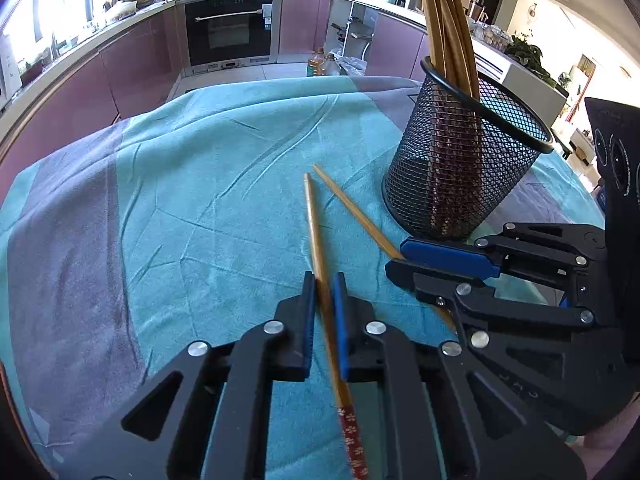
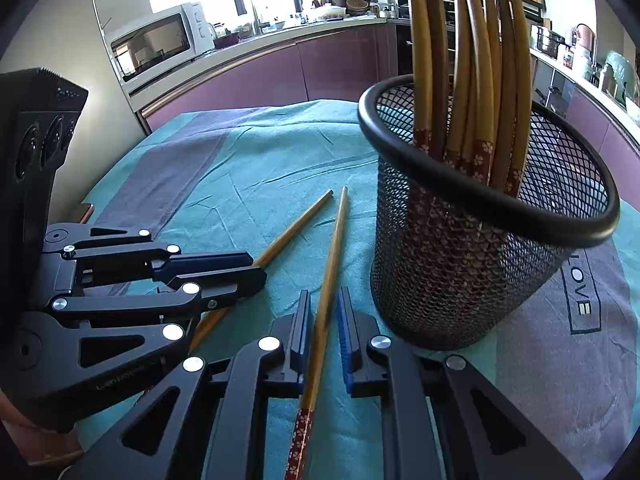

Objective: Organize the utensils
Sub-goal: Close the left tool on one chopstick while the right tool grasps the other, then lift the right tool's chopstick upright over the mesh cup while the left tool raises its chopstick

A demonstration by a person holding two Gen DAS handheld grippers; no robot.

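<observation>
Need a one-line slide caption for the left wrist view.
Left gripper shut on a chopstick; right gripper grips another beside the mesh holder.

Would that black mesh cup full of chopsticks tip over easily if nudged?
Probably. The mesh cup looks light, and the tall chopsticks inside rise far above its rim, likely making it top-heavy. It also stands on soft, wrinkled cloth, so footing seems unsteady.

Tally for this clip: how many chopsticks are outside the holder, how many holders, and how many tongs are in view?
Chopsticks outside the holder: 2, one in the left tongs, one in the right tongs
Mesh holder: 1
Tongs: 2
Total: 5
The chopsticks standing inside the holder overlap too much to count.
</observation>
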